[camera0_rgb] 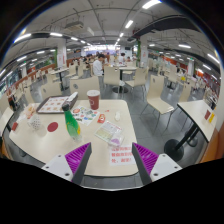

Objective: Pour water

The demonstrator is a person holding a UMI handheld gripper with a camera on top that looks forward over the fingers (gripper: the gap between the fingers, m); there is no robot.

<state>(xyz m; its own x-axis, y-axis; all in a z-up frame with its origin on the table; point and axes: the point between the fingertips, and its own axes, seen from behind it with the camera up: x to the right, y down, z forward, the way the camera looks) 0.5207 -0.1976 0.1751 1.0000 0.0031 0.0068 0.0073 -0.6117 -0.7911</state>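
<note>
The gripper (108,160) is hovering above the near edge of a round pale table (55,150), looking forward and slightly down across it, with its two fingers spread wide apart and gripping nothing; the purple pads (76,156) on their inner faces are facing each other over bare tabletop. Ahead of the fingers and a little to the left, a green bottle (72,122) is standing upright on the table (its contents cannot be made out). Beyond it, further from the fingers, a reddish-brown cup (93,99) is standing upright as well, and whether it is holding anything cannot be told. Just ahead of the right finger, some crumpled clear wrapping (108,131) is lying flat, with a small red-and-white item (87,118) lying between it and the bottle. To the far left, a small red disc (52,126) is resting on the table, and behind it a flat tray-like board (55,103) is lying near the far rim. Around the table, the room is stretching away as a large canteen-like hall, with rows of pale tables and chairs (158,100) standing on a grey floor (170,130) and strip lights (127,23) glowing along the ceiling.
</note>
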